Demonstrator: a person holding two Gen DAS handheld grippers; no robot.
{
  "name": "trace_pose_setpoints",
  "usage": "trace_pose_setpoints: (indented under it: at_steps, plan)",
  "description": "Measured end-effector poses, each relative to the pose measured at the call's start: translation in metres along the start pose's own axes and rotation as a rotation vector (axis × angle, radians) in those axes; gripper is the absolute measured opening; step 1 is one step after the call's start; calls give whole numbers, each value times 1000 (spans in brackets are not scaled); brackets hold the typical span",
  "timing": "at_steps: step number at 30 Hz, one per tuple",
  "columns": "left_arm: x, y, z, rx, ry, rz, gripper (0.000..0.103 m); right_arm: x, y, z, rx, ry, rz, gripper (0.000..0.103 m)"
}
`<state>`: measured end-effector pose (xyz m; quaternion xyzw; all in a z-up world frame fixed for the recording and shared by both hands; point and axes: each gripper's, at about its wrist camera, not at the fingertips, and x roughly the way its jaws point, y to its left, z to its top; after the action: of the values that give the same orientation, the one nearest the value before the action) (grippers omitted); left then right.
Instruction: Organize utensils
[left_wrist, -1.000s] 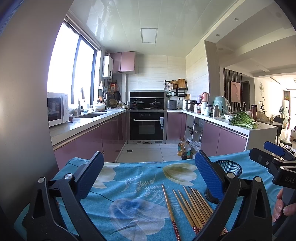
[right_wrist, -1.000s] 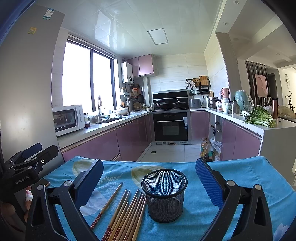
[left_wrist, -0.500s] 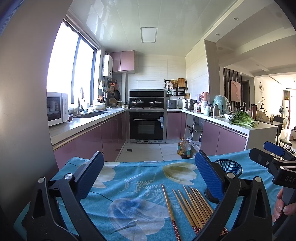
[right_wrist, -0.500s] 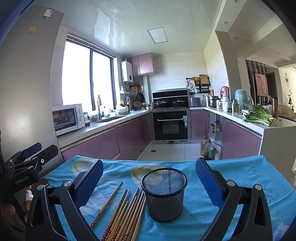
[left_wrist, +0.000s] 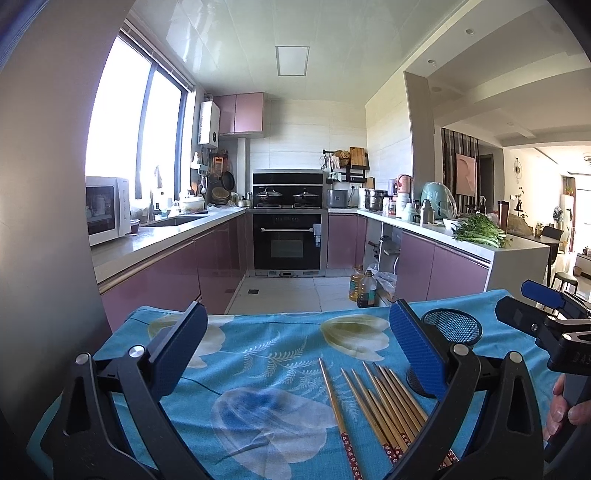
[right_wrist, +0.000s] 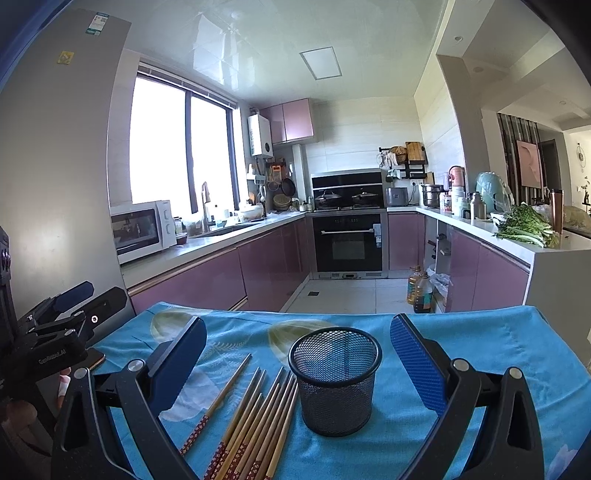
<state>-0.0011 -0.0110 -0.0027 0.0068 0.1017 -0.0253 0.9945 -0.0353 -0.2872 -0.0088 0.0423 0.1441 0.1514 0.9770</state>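
Note:
Several wooden chopsticks (left_wrist: 384, 406) with red patterned ends lie side by side on a blue floral tablecloth (left_wrist: 258, 354); one lies slightly apart to the left. A black mesh cup (right_wrist: 334, 382) stands upright just right of the chopsticks (right_wrist: 255, 417). My left gripper (left_wrist: 299, 350) hovers open above the cloth, left of the chopsticks, with nothing between its blue pads. My right gripper (right_wrist: 297, 360) is open too, its pads either side of the cup and well clear of it. In the left wrist view the mesh cup (left_wrist: 452, 328) is partly hidden behind the right finger.
The table's far edge (right_wrist: 332, 314) drops to a tiled kitchen floor with oil bottles (right_wrist: 419, 290). A phone (right_wrist: 94, 358) lies at the cloth's left edge. The other gripper (right_wrist: 55, 325) and a hand (left_wrist: 565, 406) show at the sides of each view.

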Motion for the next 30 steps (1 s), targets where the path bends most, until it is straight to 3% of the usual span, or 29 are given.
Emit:
trace_pose_setpoints:
  at_steps: [2, 6, 12, 16, 23, 30]
  plan:
    - [8, 0, -2, 8, 53, -39, 97, 7, 2, -4, -12, 58, 33, 96]
    - [32, -3, -15, 56, 185, -43, 97, 19, 11, -18, -61, 174, 65, 95]
    - [69, -11, -45, 126, 375, -97, 90, 52, 16, -48, -86, 399, 64, 76]
    - [94, -16, -66, 141, 476, -142, 79, 73, 9, -66, -48, 517, 41, 52]
    - [127, -20, -85, 136, 574, -183, 67, 94, 4, -77, -26, 593, 39, 39]
    - [152, -24, -96, 127, 663, -207, 47, 101, -1, -78, -4, 619, 47, 36]
